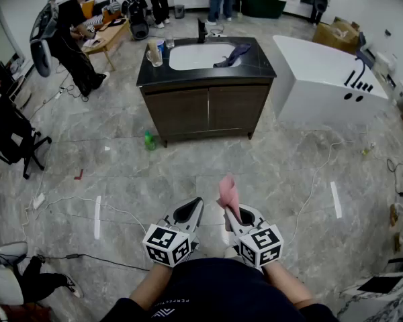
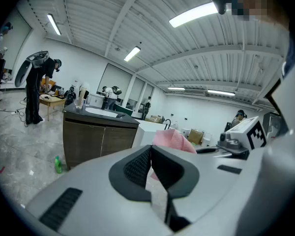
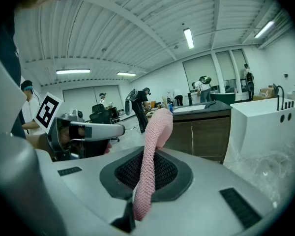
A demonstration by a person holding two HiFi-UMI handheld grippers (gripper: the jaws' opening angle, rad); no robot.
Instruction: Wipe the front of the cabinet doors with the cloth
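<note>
The right gripper point(image 1: 232, 215) pinches the pink cloth point(image 1: 228, 192) tight; the left gripper point(image 1: 189, 210) has its jaws pressed together on nothing; the cabinet doors point(image 1: 208, 111) are far ahead, so it looks like no wiping is done yet.

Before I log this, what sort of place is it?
Likely a test hall staged as a bathroom: freestanding vanity cabinet, white bathtub beside it, loose cables across the floor.

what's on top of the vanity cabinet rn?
On the black countertop: a white basin, a black faucet, a few cups at its left, a dark cloth draped over the basin's right edge. What lies under that cloth is covered.
</note>
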